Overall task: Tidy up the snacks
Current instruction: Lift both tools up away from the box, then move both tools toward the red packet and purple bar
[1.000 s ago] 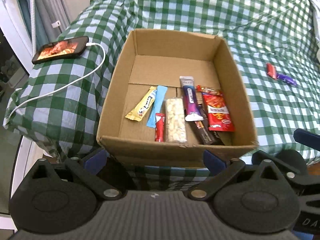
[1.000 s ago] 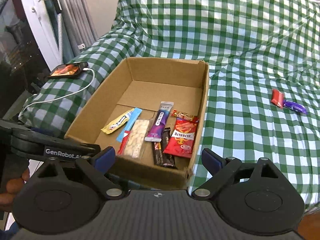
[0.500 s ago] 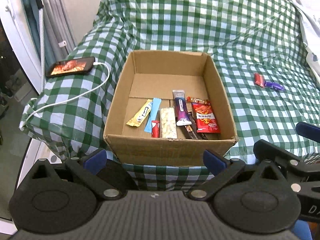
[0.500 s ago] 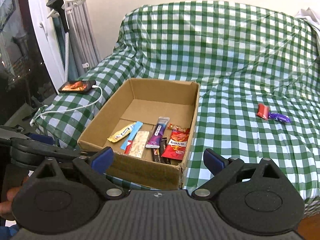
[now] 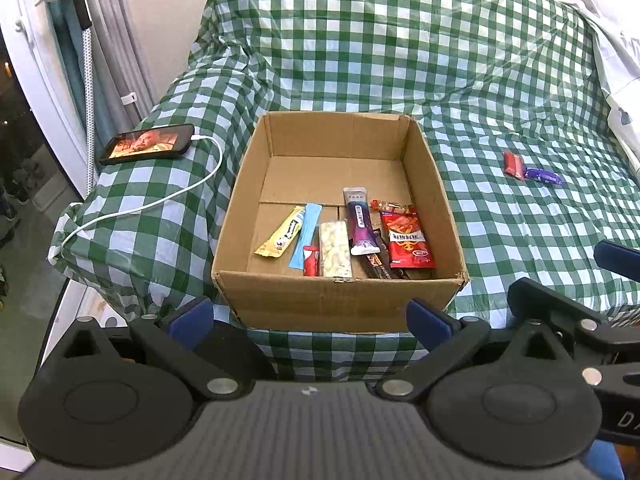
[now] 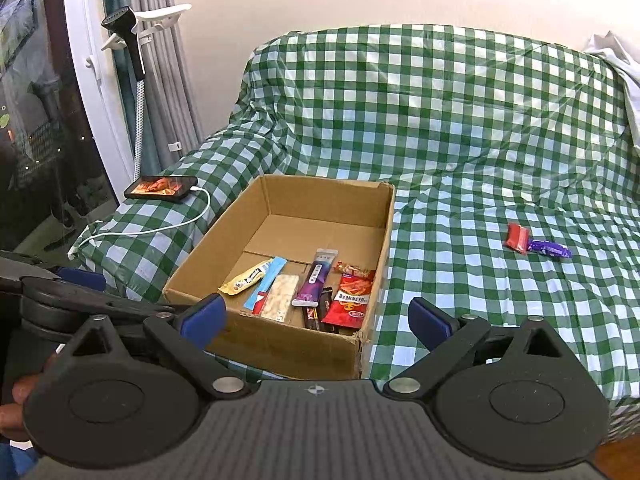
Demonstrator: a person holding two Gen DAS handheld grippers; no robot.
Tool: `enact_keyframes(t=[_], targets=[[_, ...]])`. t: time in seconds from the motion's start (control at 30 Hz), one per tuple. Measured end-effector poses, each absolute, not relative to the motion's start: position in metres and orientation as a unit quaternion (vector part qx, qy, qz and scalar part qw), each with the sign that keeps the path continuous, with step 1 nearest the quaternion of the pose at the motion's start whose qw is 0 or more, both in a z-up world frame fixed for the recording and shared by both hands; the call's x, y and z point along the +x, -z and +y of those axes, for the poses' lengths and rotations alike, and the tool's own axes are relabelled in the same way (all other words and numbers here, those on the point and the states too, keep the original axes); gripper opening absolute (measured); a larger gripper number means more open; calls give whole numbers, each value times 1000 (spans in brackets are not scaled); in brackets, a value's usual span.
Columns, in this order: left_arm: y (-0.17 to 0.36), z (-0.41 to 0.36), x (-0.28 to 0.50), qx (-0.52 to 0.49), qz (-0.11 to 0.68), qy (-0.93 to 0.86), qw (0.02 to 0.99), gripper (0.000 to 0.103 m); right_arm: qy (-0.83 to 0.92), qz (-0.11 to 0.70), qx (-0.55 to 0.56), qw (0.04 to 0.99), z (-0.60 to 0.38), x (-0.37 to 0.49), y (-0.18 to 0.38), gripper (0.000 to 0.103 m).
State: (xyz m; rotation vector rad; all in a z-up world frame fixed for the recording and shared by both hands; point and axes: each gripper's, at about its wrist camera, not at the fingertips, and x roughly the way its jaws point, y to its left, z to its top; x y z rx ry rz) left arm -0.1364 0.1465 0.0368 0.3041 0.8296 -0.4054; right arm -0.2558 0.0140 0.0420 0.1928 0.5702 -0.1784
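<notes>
An open cardboard box (image 5: 340, 300) (image 6: 280, 350) sits on a green checked cover. Inside lie several snacks: a yellow bar (image 5: 280, 233), a blue bar (image 5: 306, 235), a pale nut bar (image 5: 335, 249), a purple packet (image 5: 360, 222) and a red packet (image 5: 408, 240). A small red snack (image 6: 517, 237) and a purple snack (image 6: 549, 249) lie on the cover to the right, also in the left wrist view (image 5: 513, 164). My left gripper (image 5: 308, 316) and right gripper (image 6: 316, 320) are both open and empty, held back from the box's near wall.
A phone (image 5: 148, 147) with a lit screen lies on the left armrest, with a white cable (image 5: 160, 204) trailing down. Curtains and a garment steamer (image 6: 128, 40) stand at the left. A white cloth (image 5: 616, 60) lies at the far right.
Both grippers have pulled back and up from the box, so the box looks smaller and more of the sofa and wall shows. Nothing was picked up or released.
</notes>
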Motion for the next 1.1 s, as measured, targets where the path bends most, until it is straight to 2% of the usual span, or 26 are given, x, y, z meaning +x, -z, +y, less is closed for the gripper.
enact_keyframes(t=[1.1], targets=[[-5, 119, -105, 184, 446, 196, 854, 103, 88, 321, 126, 935, -9, -232, -14, 98]])
